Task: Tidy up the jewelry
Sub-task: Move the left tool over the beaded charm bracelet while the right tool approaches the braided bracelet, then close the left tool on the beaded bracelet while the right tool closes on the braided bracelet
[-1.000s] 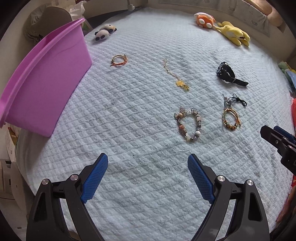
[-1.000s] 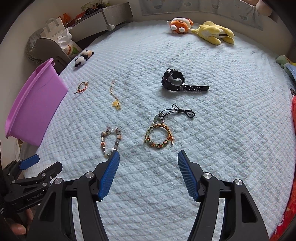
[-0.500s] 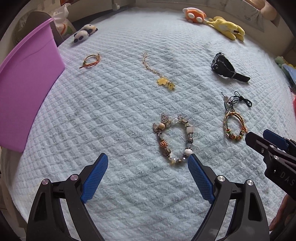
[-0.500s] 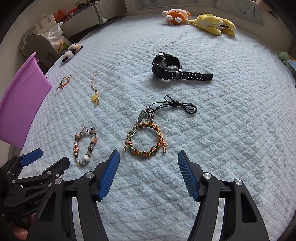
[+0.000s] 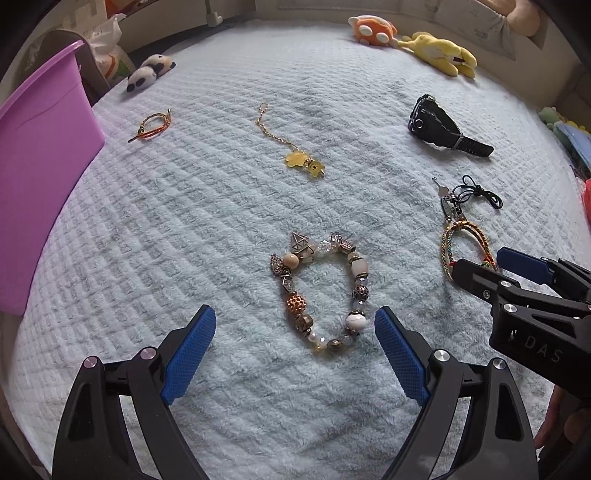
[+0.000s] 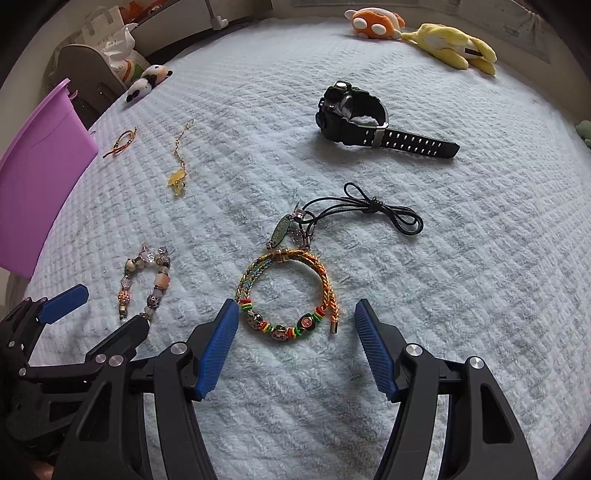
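On the pale blue blanket (image 5: 184,221) lie several pieces of jewelry. My left gripper (image 5: 295,328) is open, its fingers either side of the near end of a beaded charm bracelet (image 5: 354,291), also in the right wrist view (image 6: 127,282). My right gripper (image 6: 293,325) is open around the near part of a braided orange-green bracelet (image 6: 321,280), seen in the left wrist view (image 5: 448,243). Farther off lie a black cord charm (image 6: 369,210), a black watch (image 6: 347,114), a gold chain with yellow flower charms (image 5: 295,155) and a thin red cord bracelet (image 5: 153,125).
A purple plastic bin (image 5: 33,177) stands at the blanket's left edge. Plush toys lie at the far edge: a panda (image 5: 147,74), an orange one (image 5: 373,27) and a yellow one (image 5: 443,51). A bag and chair stand beyond the far left corner.
Both grippers have moved forward and down toward the blanket. The beaded bracelet now lies between the left fingers and the braided bracelet between the right fingers. Both stayed open.
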`<act>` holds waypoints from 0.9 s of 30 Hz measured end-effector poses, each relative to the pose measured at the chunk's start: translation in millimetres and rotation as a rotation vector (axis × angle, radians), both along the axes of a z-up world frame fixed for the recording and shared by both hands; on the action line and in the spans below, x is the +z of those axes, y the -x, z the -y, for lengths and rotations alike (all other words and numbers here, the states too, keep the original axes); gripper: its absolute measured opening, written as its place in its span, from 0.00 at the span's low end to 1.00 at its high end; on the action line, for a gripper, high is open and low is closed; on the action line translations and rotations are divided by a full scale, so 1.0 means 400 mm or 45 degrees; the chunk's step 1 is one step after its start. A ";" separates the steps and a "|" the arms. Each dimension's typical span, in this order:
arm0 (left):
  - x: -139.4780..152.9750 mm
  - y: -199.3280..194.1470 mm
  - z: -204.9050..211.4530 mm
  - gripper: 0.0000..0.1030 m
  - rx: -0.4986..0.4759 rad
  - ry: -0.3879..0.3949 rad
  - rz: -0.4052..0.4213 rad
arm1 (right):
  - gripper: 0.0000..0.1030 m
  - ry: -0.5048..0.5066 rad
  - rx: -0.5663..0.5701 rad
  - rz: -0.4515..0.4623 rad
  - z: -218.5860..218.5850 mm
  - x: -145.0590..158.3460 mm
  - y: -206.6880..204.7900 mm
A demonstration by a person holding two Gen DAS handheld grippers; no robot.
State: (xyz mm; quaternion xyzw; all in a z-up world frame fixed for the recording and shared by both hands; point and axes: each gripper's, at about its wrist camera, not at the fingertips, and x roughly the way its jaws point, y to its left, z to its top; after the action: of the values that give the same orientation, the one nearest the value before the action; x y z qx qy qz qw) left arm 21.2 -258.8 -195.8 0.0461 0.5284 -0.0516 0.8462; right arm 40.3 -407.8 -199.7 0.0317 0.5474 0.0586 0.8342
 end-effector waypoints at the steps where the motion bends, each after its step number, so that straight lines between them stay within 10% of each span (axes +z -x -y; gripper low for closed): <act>1: -0.002 -0.001 0.003 0.84 -0.006 0.005 0.002 | 0.61 0.000 0.003 -0.003 0.001 -0.003 -0.002; 20: -0.056 -0.024 0.024 0.84 -0.025 -0.020 0.026 | 0.56 0.083 0.019 0.054 -0.023 -0.032 -0.016; 27: -0.044 -0.029 0.042 0.59 -0.060 0.008 0.016 | 0.32 0.072 0.048 0.059 -0.041 -0.026 -0.029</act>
State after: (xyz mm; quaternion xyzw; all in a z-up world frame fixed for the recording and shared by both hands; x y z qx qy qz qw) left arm 33.0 -275.5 -213.6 0.0561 0.5215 -0.0729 0.8483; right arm 52.1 -391.6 -210.2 -0.0035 0.5300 0.0597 0.8459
